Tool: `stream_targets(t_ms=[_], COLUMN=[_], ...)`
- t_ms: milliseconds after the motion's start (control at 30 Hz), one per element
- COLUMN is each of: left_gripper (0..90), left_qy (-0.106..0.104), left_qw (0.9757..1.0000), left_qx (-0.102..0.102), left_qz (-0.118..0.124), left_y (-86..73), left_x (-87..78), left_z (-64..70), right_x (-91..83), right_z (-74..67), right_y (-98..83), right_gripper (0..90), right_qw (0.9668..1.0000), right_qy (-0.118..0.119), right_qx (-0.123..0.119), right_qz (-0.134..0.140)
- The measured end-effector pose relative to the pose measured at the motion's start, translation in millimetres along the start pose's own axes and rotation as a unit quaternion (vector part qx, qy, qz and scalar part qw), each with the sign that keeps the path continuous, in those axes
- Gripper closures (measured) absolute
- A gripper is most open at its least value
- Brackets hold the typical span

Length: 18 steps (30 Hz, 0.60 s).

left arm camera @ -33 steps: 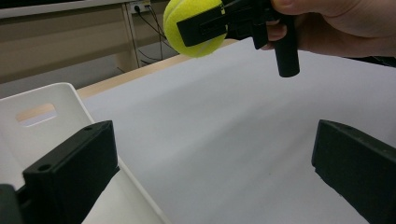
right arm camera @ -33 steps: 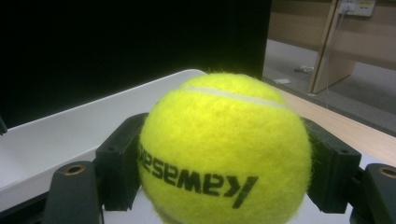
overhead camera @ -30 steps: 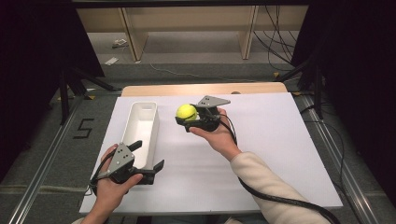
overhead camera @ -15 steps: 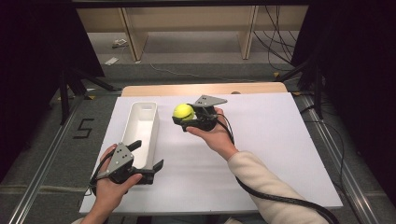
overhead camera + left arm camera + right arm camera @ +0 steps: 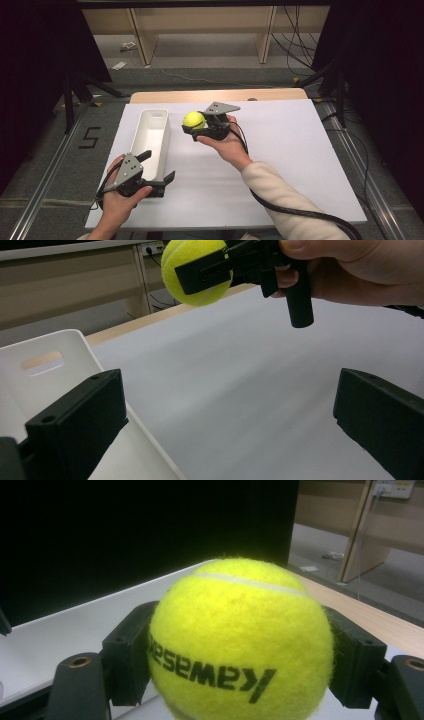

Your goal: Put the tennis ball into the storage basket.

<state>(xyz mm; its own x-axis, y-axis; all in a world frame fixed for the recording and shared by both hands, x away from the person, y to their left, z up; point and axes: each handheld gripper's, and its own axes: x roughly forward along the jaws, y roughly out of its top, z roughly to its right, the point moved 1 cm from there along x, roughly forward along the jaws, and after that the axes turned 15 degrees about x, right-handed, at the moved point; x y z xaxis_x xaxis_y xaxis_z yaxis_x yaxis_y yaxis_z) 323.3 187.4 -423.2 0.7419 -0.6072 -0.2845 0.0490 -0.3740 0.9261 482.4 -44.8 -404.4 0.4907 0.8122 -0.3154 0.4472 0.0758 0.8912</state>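
Note:
A yellow tennis ball (image 5: 193, 120) is held above the white table board (image 5: 290, 150), with my right gripper (image 5: 192, 125) shut on it, just right of the long white bin (image 5: 150, 132). In the right gripper view the ball (image 5: 240, 640) sits between both black pads (image 5: 127, 655). My left gripper (image 5: 159, 166) stands open at the bin's near end, one jaw over the bin and one over the board. The left gripper view shows its jaws wide apart (image 5: 225, 425), with the ball (image 5: 192, 295) high above and the bin wall (image 5: 45, 360) at left.
A wooden strip (image 5: 215, 95) runs along the board's far edge. Beyond it stand shelf legs (image 5: 142, 45) and cables on the floor. A metal rail (image 5: 45, 175) flanks the table's left side, another the right (image 5: 380, 165).
My right gripper has carried the ball slightly left, toward the bin. The left gripper has stayed where it was.

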Motion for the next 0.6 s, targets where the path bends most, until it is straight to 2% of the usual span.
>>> stream_targets(t_ms=[600], left_gripper=[0.0], left_qy=[-0.001], left_qw=[1.0], left_qx=[0.0], left_qz=[0.0], left_y=[0.1], left_x=[0.0], left_z=[-0.1], right_x=[8.6], right_z=[-3.7], right_y=[-0.7], right_gripper=[26.3], right_qw=[1.0], right_qy=[0.004], right_qx=[-0.001], right_qz=[-0.003])
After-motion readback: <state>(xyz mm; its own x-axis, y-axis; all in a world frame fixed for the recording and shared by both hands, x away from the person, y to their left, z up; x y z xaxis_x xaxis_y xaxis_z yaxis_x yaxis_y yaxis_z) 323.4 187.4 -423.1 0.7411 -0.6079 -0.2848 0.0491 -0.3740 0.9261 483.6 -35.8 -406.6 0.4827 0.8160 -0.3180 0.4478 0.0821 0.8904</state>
